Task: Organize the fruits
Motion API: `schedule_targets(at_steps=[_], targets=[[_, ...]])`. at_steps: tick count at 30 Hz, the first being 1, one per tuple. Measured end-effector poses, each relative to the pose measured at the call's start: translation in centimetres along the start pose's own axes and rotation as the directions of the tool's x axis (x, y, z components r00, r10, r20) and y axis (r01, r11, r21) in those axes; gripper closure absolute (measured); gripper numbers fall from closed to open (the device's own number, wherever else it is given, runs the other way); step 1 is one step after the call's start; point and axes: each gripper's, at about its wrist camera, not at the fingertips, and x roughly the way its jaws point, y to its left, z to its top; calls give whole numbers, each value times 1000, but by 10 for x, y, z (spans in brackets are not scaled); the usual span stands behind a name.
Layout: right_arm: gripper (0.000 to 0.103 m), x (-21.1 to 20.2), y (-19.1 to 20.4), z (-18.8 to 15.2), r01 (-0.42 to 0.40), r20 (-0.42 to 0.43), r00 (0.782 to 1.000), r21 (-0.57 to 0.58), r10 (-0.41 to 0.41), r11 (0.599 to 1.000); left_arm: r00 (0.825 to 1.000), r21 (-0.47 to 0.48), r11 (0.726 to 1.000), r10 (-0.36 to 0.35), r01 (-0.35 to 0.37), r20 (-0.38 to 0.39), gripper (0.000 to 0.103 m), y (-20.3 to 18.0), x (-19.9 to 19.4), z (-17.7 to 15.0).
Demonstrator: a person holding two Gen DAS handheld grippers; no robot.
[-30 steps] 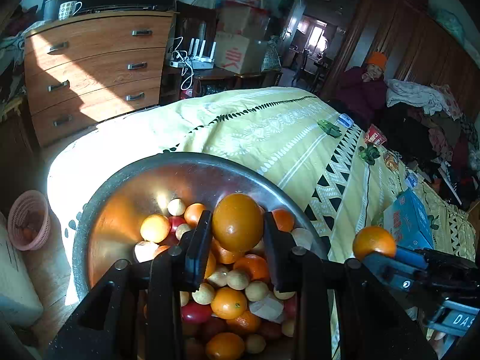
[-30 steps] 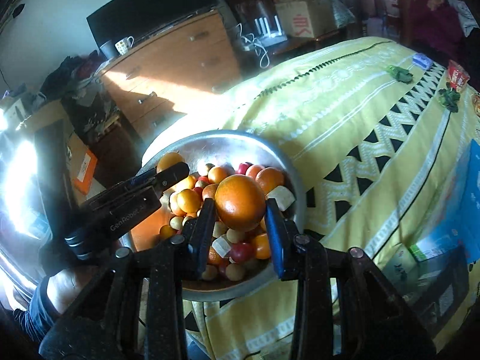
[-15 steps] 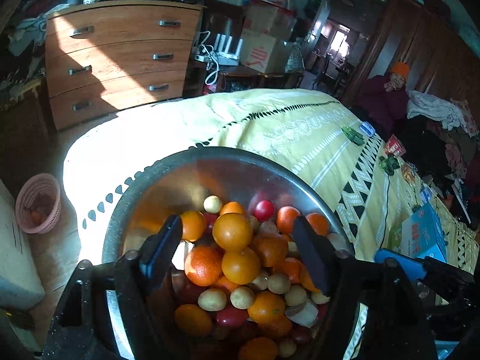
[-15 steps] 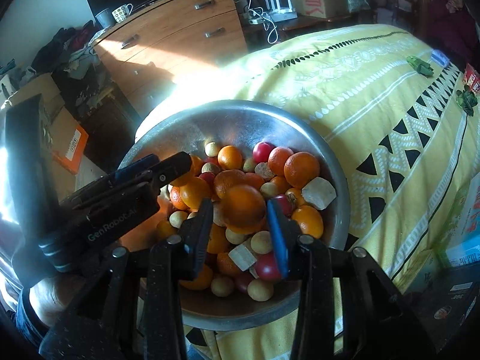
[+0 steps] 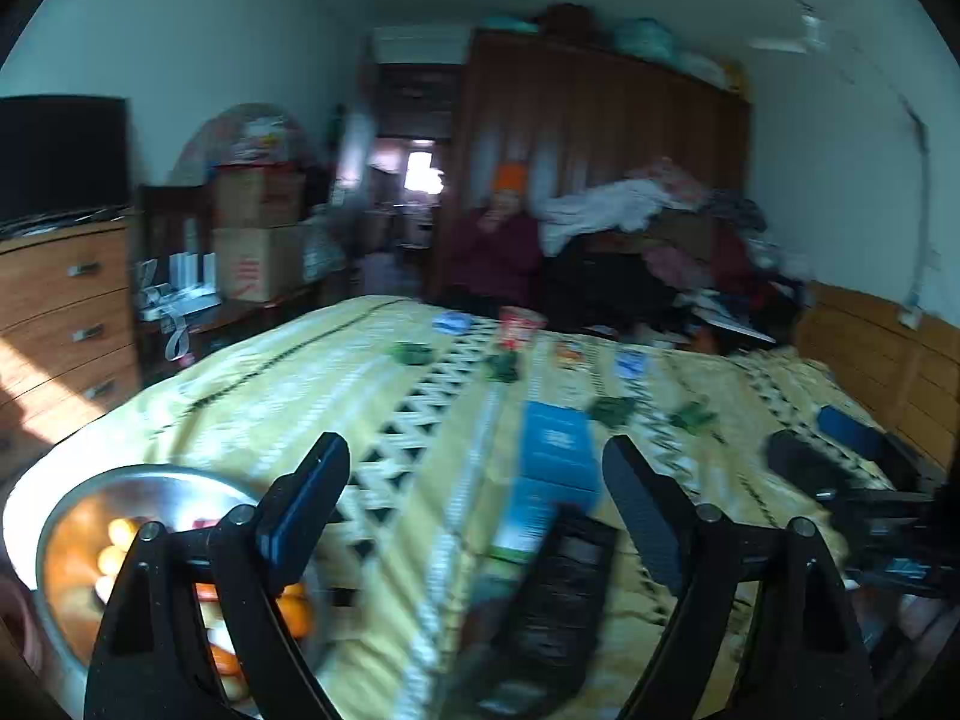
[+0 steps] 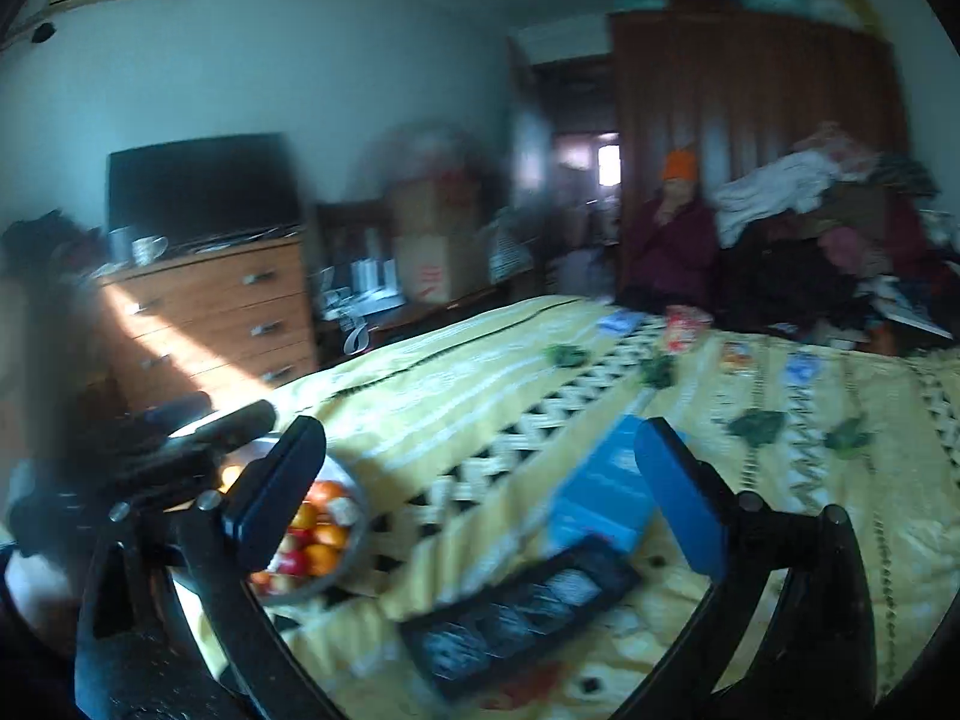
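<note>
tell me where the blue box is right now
The blue box lies on the yellow bedspread, centre in both wrist views, just behind the black tray and right of the metal fruit bowl.

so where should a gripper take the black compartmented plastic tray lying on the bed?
Probably the black compartmented tray at a long side rim, coming from above with open jaws straddling that thin wall. It lies flat on the yellow patterned bedspread, too wide to span; the blue box crowds its far end.

Your bed (image 6: 456, 372), yellow patterned cover, carries: metal bowl of fruit (image 6: 354, 531) at its left edge; black tray (image 6: 516, 606); blue box (image 6: 606, 498) just behind it; small packets and green items scattered beyond
</note>
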Motion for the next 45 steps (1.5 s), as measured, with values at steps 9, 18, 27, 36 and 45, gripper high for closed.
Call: schedule_targets(at_steps=[9,18,27,36,45], targets=[[0,15,-195,-198,387,-566,777,84,-276,918,883,77,972,-168,223,-439,11,-170,127,-159],[0,32,-237,-260,451,-651,717,159,-250,878,792,176,984,127,-25,-597,1,-169,215,-246],[0,36,-243,-271,452,-631,734,178,-252,874,790,184,982,134,-27,-598,0,-168,215,-249],[0,35,-240,-272,452,-631,733,172,-255,875,791,187,982,137,-30,-596,0,-169,215,-249],[0,34,-239,-271,452,-631,733,173,-254,875,791,185,982,136,-30,-597,0,-169,214,-249]])
